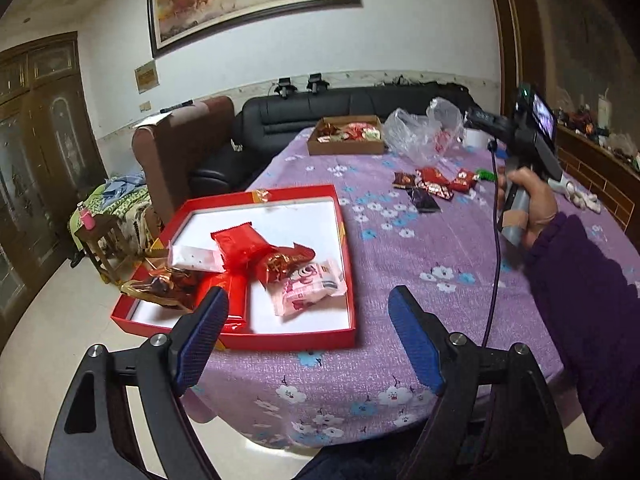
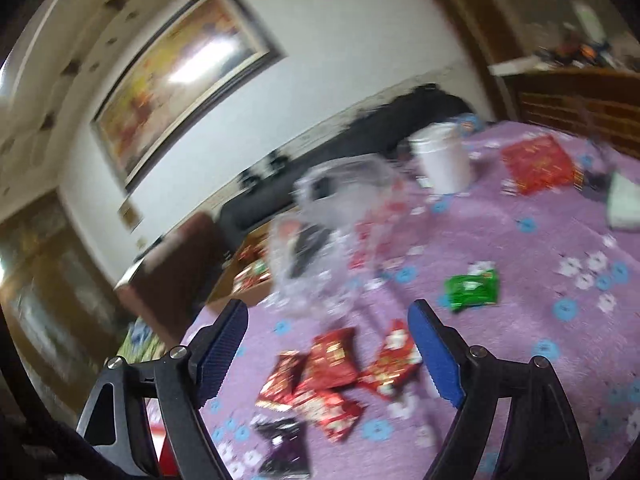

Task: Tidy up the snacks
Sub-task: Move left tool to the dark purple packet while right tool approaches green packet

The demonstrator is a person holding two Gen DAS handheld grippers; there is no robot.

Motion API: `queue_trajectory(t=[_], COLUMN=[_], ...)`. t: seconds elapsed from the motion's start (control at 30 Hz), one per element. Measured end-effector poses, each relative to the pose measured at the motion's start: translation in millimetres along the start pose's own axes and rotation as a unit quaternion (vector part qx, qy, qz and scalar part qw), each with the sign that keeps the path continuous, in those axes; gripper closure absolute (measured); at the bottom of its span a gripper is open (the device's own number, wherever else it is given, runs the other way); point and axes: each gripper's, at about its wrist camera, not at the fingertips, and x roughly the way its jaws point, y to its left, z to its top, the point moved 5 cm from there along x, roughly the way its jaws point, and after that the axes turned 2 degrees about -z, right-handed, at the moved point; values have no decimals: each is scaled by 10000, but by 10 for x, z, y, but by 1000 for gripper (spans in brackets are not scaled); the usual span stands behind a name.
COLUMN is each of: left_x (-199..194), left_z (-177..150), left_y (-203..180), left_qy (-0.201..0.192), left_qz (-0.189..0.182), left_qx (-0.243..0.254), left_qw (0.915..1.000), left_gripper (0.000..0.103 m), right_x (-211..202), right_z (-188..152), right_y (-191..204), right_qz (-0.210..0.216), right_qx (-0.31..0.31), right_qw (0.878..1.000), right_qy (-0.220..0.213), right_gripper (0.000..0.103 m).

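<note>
Left wrist view, left tongs [image 1: 308,336] spread, empty; right tongs [image 2: 328,348] spread above snack packets [image 2: 320,376]

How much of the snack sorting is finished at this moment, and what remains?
Done: several packets already lie in the red box. In hand: nothing; the left gripper and right gripper are both open and empty. Left: the loose red packets, the dark packet and the green packet on the tablecloth.

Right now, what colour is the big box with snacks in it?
Red box, white inside; clearest in the left wrist view.
</note>
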Motion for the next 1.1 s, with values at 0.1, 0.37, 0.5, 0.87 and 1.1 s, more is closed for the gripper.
queue_trajectory(t=[0.1, 0.37, 0.5, 0.87, 1.1], left_x=[42, 162, 234, 398, 493], left_z=[-19, -65, -86, -154, -111], left_y=[-9, -4, -17, -29, 12], left_qy=[57, 211, 307, 494, 551], left_qz=[-35, -69, -131, -237, -258], left_qx=[-3, -102, -119, -187, -254], left_qw=[10000, 9997, 9994, 9983, 9978], left_gripper=[20, 20, 20, 20, 20], right_x=[20, 37, 52, 58, 116], right_z=[5, -10, -14, -20, -51], right_y=[-92, -4, -18, -13, -43], right_qz=[-135, -136, -105, -103, 40], right_qx=[123, -115, -42, -32, 318], right_qw=[9998, 9998, 9998, 9998, 9975], right_qy=[13, 72, 151, 163, 622], right_gripper=[18, 18, 18, 18, 18])
